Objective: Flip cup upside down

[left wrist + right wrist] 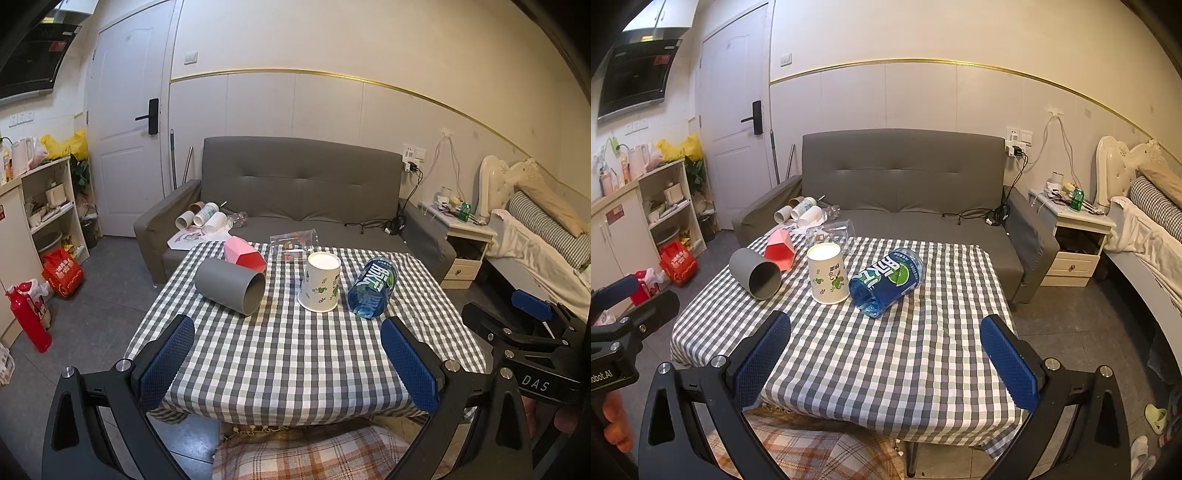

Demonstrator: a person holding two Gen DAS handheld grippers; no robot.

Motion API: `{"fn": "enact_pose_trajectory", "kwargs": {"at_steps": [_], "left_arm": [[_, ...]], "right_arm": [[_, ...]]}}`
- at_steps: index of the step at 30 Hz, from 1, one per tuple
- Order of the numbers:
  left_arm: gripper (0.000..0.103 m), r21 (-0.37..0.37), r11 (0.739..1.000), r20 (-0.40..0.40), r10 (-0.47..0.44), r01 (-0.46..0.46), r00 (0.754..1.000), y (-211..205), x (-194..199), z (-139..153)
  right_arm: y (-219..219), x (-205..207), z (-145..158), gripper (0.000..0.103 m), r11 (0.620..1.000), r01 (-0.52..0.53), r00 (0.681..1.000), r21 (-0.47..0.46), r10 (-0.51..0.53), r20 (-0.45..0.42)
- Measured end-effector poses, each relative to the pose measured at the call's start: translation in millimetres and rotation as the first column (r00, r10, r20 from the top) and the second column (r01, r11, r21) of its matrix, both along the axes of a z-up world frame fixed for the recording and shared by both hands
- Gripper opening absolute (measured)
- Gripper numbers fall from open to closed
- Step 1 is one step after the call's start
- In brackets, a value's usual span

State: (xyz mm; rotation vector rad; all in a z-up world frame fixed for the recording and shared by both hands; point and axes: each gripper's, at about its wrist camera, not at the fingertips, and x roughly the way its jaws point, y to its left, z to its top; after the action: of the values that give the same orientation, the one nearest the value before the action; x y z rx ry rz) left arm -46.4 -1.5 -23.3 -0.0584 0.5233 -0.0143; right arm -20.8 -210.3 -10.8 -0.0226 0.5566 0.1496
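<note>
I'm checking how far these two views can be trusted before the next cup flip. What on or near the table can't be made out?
- Clear cup: both views; transparent, and the paper cup overlaps it in the right wrist view, so its pose is unclear.
- Red-pink cup: right wrist view; its mouth faces away and the grey cup covers its lower edge.
- Paper cup's print: both views, too small to read.

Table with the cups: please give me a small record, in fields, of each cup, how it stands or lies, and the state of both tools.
surface: table with checked cloth
paper cup: upside down, wide rim on the cloth
grey cup: on its side, mouth toward the camera
blue printed cup: on its side, right of the paper cup
pink and red cup: on its side, behind the grey cup
clear cup: on its side, far edge
left tool: open, holds nothing
right tool: open, holds nothing
</note>
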Motion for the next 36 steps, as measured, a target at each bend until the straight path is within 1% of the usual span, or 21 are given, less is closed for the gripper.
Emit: {"fn": "enact_pose_trajectory", "kwargs": {"at_steps": [36], "left_arm": [[0.103, 0.001, 1.000, 0.000, 0.003, -0.003, 1.000, 0.5, 0.4, 0.3]], "right_arm": [[3.6, 1.8, -5.3, 0.103, 1.000, -0.014, 1.000, -0.006, 0.014, -0.021]]}}
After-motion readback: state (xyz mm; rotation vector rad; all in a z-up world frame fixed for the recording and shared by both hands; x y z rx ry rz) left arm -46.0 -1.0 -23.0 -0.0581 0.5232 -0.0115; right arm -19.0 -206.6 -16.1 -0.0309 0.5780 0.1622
